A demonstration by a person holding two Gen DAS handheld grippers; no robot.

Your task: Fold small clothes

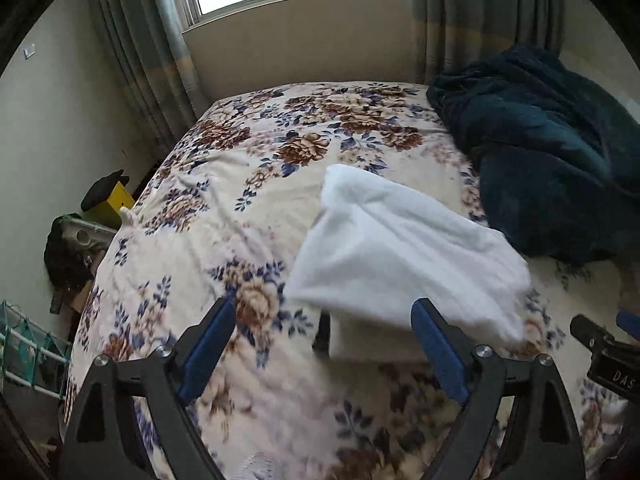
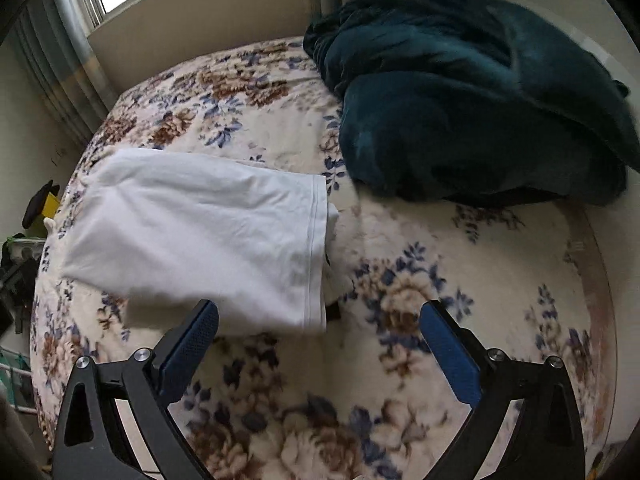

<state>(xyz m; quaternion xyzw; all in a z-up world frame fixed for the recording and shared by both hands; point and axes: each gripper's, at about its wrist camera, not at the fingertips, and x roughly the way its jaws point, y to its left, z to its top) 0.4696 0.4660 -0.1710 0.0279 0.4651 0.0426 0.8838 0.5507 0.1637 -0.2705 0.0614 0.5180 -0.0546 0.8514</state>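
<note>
A white garment (image 1: 404, 252) lies folded on the floral bed cover (image 1: 224, 216). In the right wrist view the garment (image 2: 208, 236) shows a hemmed edge on its right side. My left gripper (image 1: 324, 316) is open and empty, just in front of the garment's near edge. My right gripper (image 2: 320, 316) is open and empty, at the garment's near right corner. The right gripper's tip also shows in the left wrist view (image 1: 600, 340) at the far right.
A dark teal blanket (image 1: 540, 160) is heaped at the back right of the bed, also in the right wrist view (image 2: 472, 100). Curtains (image 1: 148, 52) and a window are behind the bed. A rack with clutter (image 1: 76, 248) stands left of the bed.
</note>
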